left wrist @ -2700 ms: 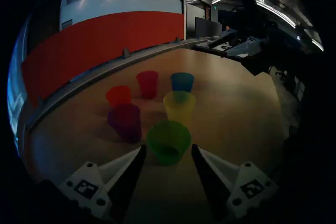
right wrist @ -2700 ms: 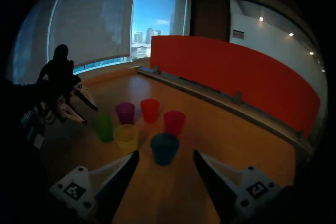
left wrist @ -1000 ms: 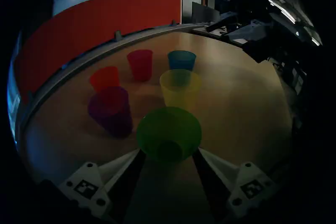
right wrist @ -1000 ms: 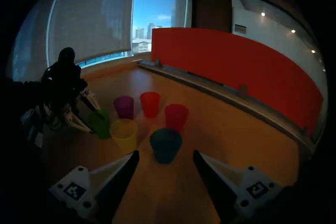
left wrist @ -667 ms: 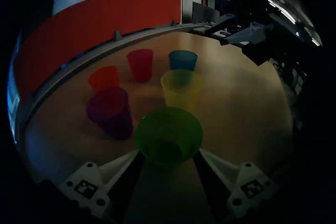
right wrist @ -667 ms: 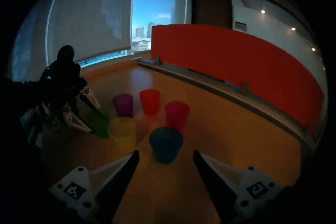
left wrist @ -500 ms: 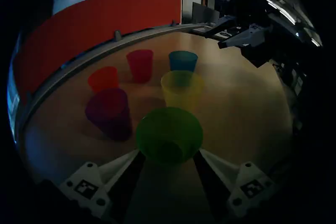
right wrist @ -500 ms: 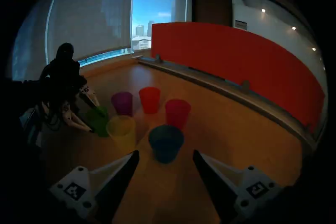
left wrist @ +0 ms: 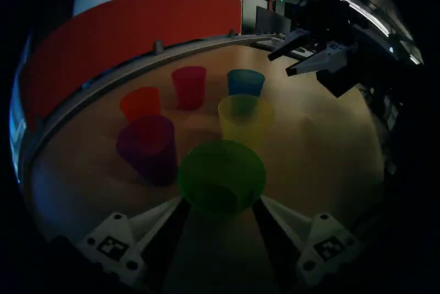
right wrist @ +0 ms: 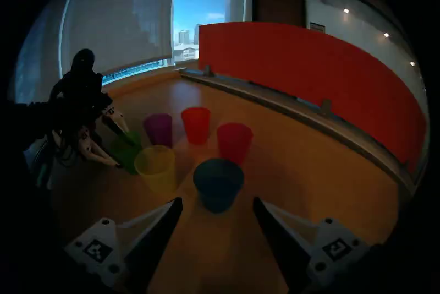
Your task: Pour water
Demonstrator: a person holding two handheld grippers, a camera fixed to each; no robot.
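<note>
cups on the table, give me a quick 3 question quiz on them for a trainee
1. True or false: the fingers of the left hand-held gripper flank the green cup.
2. Which cup stands just ahead of the open fingers of the right hand-held gripper? A. green cup B. blue cup C. no cup at all
3. How many cups stand on the table?

Key: 1. True. 2. B. 3. Six.
</note>
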